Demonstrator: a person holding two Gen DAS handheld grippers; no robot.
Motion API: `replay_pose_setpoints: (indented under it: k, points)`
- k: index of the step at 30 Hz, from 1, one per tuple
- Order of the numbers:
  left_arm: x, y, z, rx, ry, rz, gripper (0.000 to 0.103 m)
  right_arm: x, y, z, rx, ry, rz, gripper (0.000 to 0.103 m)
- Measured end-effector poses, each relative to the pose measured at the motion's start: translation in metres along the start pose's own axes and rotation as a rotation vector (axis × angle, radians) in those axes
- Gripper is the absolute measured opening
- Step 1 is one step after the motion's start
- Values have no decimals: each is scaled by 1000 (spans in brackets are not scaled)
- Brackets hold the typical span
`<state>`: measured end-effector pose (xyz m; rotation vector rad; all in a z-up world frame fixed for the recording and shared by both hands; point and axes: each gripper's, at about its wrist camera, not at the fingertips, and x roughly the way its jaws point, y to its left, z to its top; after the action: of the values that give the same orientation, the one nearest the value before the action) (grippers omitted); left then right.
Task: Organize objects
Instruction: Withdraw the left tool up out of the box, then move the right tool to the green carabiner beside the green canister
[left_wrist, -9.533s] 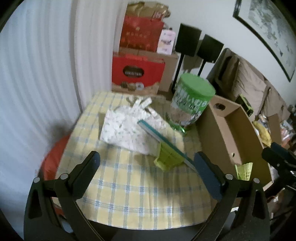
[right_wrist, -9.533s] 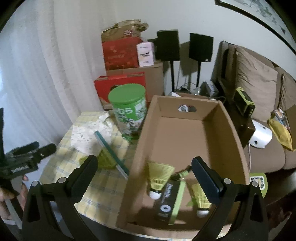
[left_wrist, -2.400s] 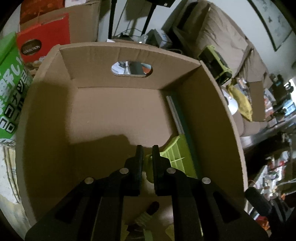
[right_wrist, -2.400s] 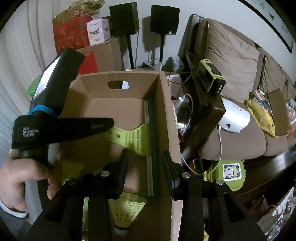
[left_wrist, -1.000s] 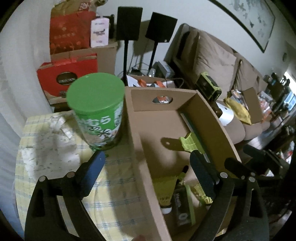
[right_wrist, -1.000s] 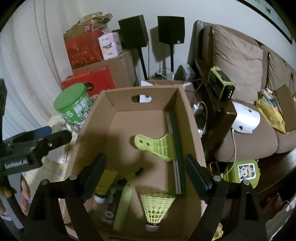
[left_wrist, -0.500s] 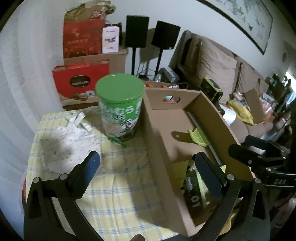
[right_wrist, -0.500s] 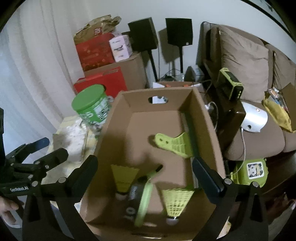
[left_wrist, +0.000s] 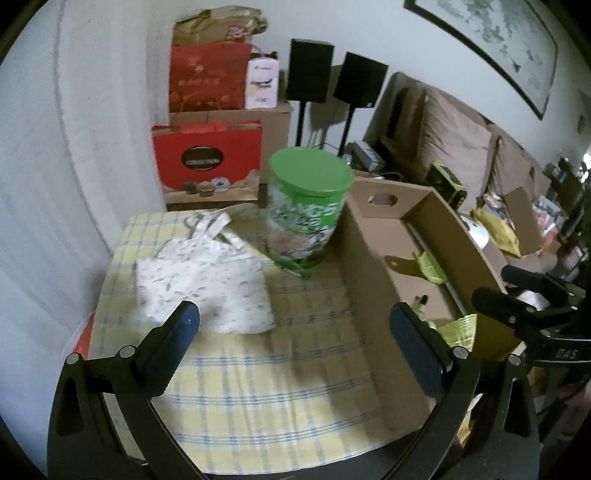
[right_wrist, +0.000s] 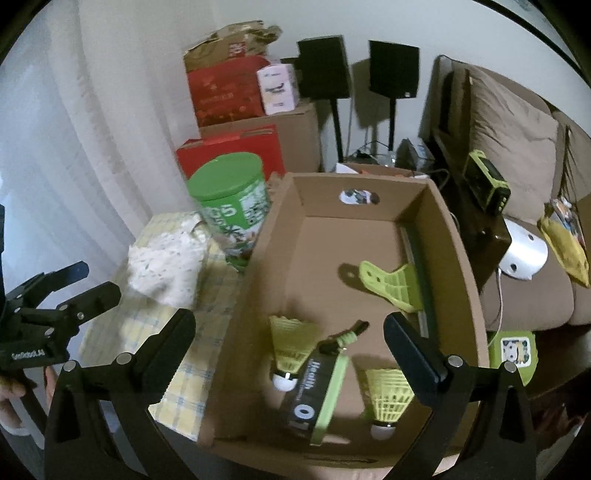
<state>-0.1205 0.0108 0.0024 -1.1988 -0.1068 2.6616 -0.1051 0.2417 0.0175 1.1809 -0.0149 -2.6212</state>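
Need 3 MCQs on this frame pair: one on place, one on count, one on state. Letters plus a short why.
1. Where does the green tin stand?
A. inside the box
B. on the checked cloth, beside the box
C. on the sofa

2. How many shuttlecocks lie in the box?
A. none
B. two
C. five

3. How do the right tongs stand?
A. open, holding nothing
B. shut on the green clip
C. shut on a shuttlecock

Key:
1 B: the tin sits on the cloth against the box's outer wall.
2 B: one shuttlecock lies left of the black pack, a second right of it.
3 A: the fingers are spread wide with nothing between them; the clip lies loose on the box floor.
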Motion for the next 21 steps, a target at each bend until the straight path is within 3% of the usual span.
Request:
replay_pose_setpoints:
  k: [10, 13, 16, 18, 21]
  points:
    - [3, 45, -2, -45, -4, 75, 103, 25, 39, 10, -93, 32, 46, 102]
    - [7, 54, -2, -42, 2, 97, 103, 34, 50, 12, -118, 38, 67, 97]
    - [15, 68, -1, -74, 20, 97, 103, 47, 59, 20, -129, 56, 97, 82]
    - [20, 77, -2, -99, 30, 95, 103, 60, 65, 27, -137, 83, 105, 66]
    - [28, 89, -5, -124, 43, 94, 103, 79, 73, 36, -152, 125, 112, 56]
